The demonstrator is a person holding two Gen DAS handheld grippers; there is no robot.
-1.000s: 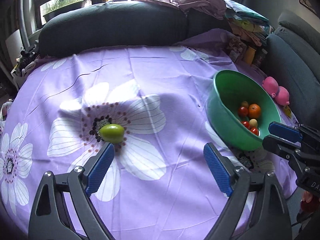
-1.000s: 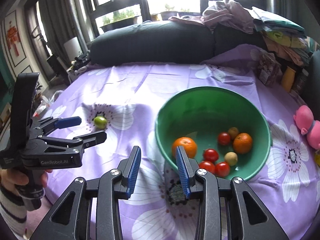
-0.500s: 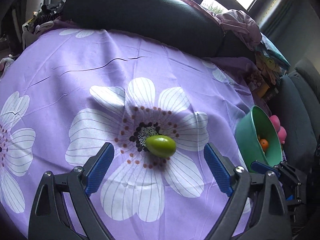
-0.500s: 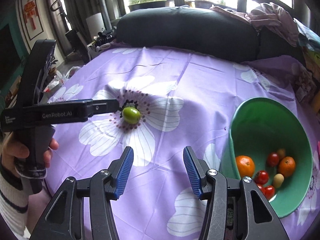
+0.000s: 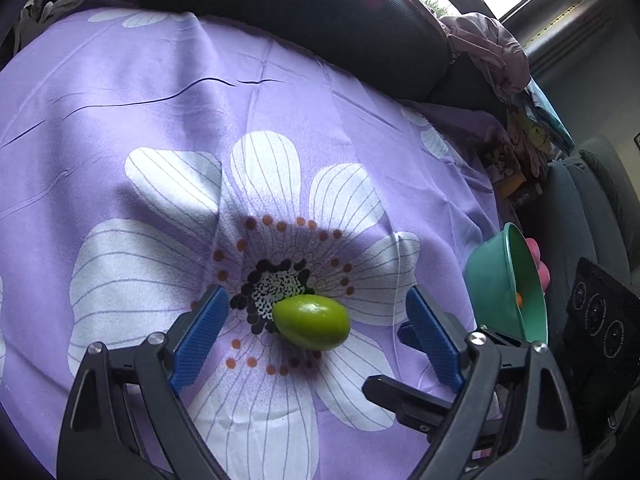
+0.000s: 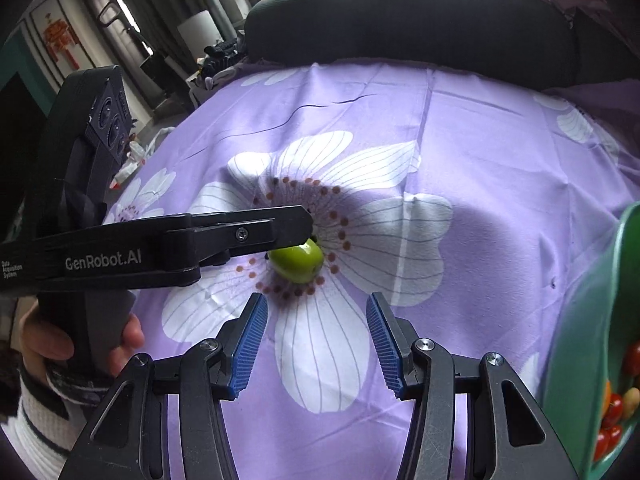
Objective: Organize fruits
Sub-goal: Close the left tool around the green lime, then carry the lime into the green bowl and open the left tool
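Note:
A small green oval fruit lies on a white flower print of the purple cloth. My left gripper is open, its blue pads on either side of the fruit without touching it. In the right wrist view the fruit shows just past the left gripper's finger. My right gripper is open and empty, a short way in front of the fruit. The green bowl stands to the right; its rim shows with several small red and yellow fruits inside.
A dark sofa cushion runs along the far edge of the table. Clothes and clutter pile at the far right. A pink toy sits behind the bowl. The right gripper's body is at the right.
Both grippers have moved in toward the green fruit. The left gripper now brackets it with its pads. The right gripper swung left, away from the bowl.

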